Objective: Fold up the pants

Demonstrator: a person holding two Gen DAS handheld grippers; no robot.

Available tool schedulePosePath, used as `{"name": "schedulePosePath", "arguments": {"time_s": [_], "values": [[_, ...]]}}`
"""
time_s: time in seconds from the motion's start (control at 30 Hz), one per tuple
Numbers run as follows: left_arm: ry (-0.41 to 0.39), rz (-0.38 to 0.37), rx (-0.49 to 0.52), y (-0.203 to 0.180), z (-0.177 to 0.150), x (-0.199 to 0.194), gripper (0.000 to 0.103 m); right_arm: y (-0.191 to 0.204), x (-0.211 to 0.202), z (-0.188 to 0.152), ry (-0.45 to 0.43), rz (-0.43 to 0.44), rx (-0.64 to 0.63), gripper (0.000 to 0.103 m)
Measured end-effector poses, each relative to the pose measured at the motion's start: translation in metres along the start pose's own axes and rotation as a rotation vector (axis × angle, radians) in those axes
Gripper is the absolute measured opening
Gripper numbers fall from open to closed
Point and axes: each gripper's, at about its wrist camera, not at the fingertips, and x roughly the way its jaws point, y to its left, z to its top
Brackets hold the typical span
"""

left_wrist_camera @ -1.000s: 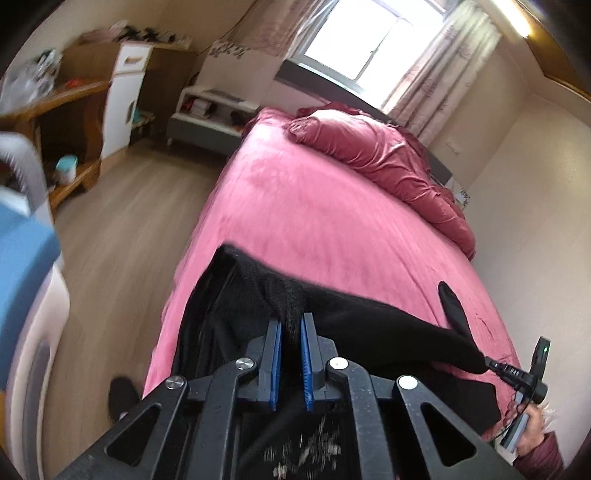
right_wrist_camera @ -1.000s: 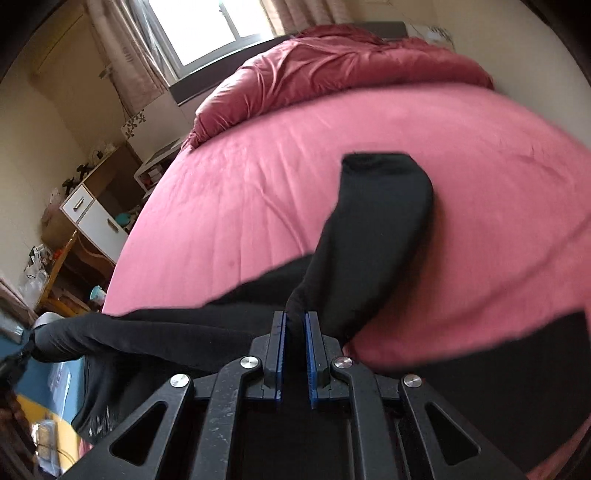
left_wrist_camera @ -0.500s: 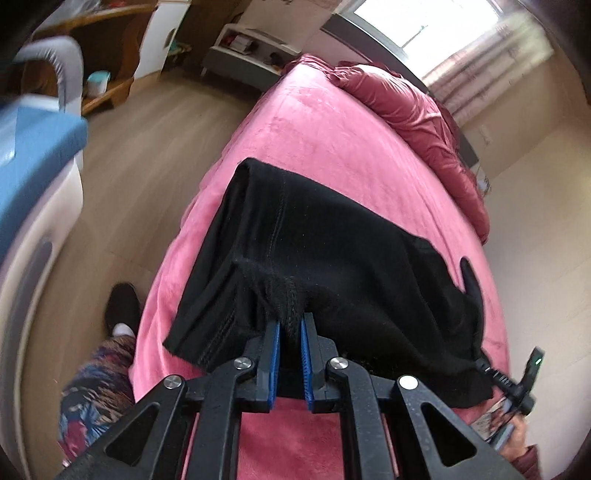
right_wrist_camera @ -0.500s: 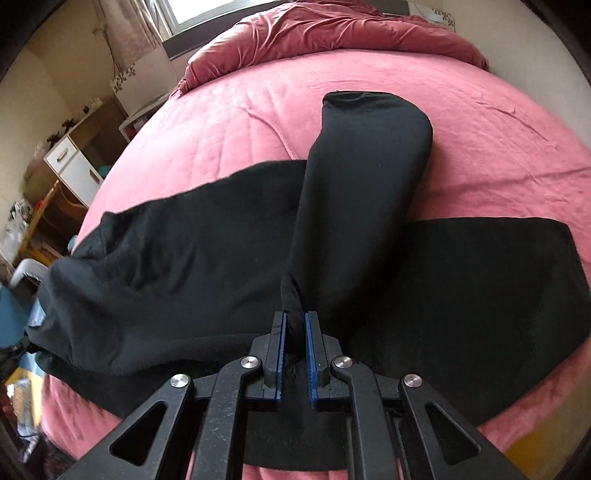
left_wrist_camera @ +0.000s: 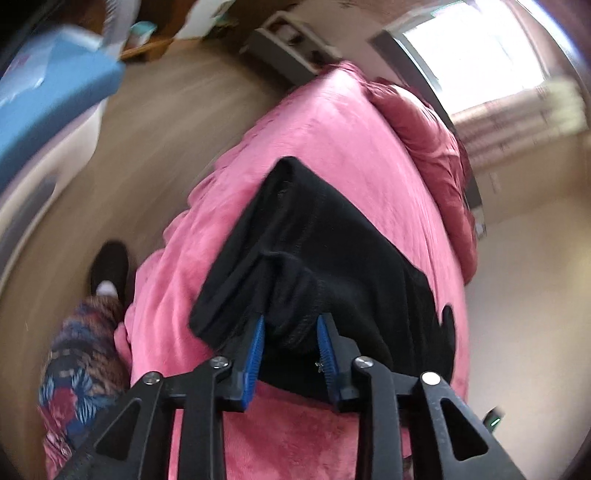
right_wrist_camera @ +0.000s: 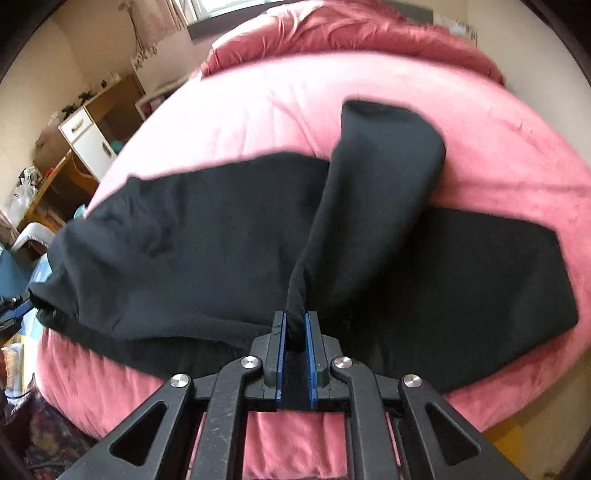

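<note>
Pink bed: left gripper jaws now opening, releasing pants waistband; right gripper still pinching leg fabric. Fold laid.

Both views sit on a gripper and look forward and steeply down along its fingers at the bed. The left wrist view hangs close over the near left corner and faces along the bed toward the window, with floor on its left. The right wrist view is close over the near edge and faces across the bed. Both share the pants and the quilt at the head.
</note>
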Motion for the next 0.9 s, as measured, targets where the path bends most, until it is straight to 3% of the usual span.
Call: {"name": "schedulePosePath", "arguments": {"time_s": [0.17,0.2,0.3,0.47,0.7,0.9], "values": [[-0.097,-0.035,-0.092,0.009,0.001,-0.026,0.041,-0.009,0.006,-0.003,0.017,0.031,0.037,0.018],[-0.102,-0.039,-0.096,0.01,0.001,-0.028,0.041,-0.011,0.003,-0.005,0.014,0.031,0.039,0.023],[-0.084,-0.022,-0.051,-0.002,-0.004,-0.026,0.041,-0.018,-0.009,-0.004,0.009,0.018,0.043,0.041],[-0.041,0.035,0.056,-0.027,-0.009,-0.001,0.048,-0.029,-0.031,0.011,-0.051,-0.039,0.058,0.047],[-0.066,0.074,-0.036,-0.029,0.011,0.015,0.048,-0.038,-0.024,0.1,-0.149,-0.103,0.11,0.057],[-0.065,0.13,0.023,-0.039,0.014,0.027,0.045,-0.02,0.039,0.176,-0.074,-0.162,0.083,0.059]]}}
